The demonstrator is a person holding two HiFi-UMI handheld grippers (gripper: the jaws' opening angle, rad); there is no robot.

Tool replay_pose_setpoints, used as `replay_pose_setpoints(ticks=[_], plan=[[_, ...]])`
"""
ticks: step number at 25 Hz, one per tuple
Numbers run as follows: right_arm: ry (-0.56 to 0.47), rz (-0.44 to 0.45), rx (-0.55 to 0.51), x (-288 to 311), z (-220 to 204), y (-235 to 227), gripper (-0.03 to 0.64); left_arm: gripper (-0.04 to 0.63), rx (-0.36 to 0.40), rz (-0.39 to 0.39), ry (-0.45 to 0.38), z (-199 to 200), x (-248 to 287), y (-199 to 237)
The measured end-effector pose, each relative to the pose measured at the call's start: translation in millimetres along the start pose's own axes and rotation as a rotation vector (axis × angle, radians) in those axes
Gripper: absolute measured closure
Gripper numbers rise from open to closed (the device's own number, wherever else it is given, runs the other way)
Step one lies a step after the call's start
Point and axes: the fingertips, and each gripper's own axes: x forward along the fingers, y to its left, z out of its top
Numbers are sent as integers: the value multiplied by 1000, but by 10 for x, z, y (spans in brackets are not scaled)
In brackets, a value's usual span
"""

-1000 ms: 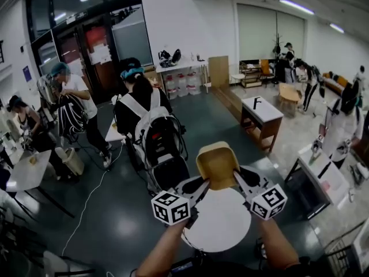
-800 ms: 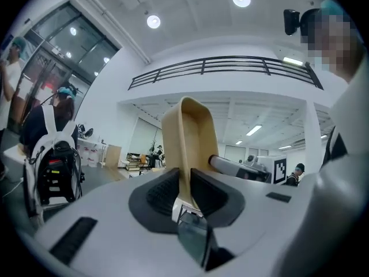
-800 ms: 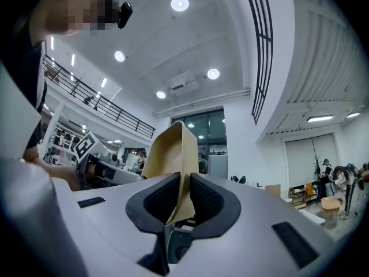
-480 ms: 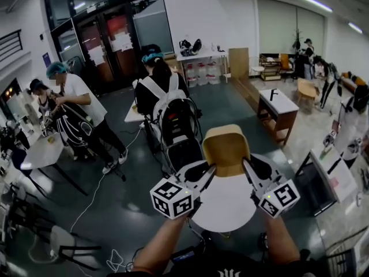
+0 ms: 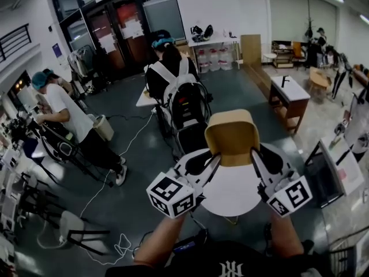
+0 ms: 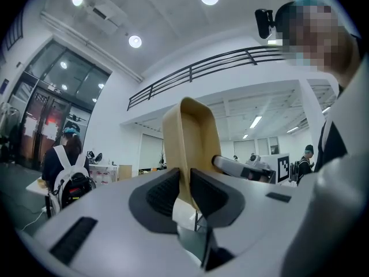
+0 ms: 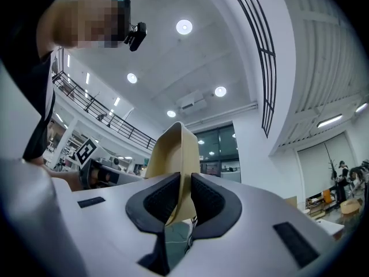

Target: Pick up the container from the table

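Head view shows a tan container (image 5: 232, 137) held upright between 2 grippers, in front of the person's forearms and over the far part of a round white tabletop (image 5: 230, 198). The left gripper (image 5: 214, 159) grips the container's left wall and the right gripper (image 5: 254, 156) grips its right wall. Each gripper carries its marker cube, the left cube (image 5: 171, 194) and the right cube (image 5: 293, 197), nearest the camera. In the left gripper view, the left gripper (image 6: 185, 190) has its dark jaws set narrow, pressed on either face of the thin container (image 6: 190, 146) wall, which rises above them. A white top and a thin leg show below the wall's lower edge, so the container appears clear of the tabletop. In the right gripper view, the right gripper (image 7: 183, 198) likewise has its jaws drawn narrow on the container (image 7: 172, 154) wall, 1 jaw on each face. Beyond the tabletop, a person wearing a backpack (image 5: 185, 105) stands facing away, and a wooden desk (image 5: 291, 92) stands well apart to the right.
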Motion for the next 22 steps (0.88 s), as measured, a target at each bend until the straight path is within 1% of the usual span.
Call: replay_pose_setpoints(ticks=[6,12,16,22], plan=[[-8,-29,6,-45,31,11,549,534,-1,-19,-19,59,-12,-48],[-13,-43,-4,32,34,16,549,534,7,-28,-28,80,-19,33],[-5,-45,-18,131,-12,97,549,534,1,-30,-37,71,-95,140],[12,-61,-31,145,-24,218,549,534,-4,-46,-38,75,-207,152]])
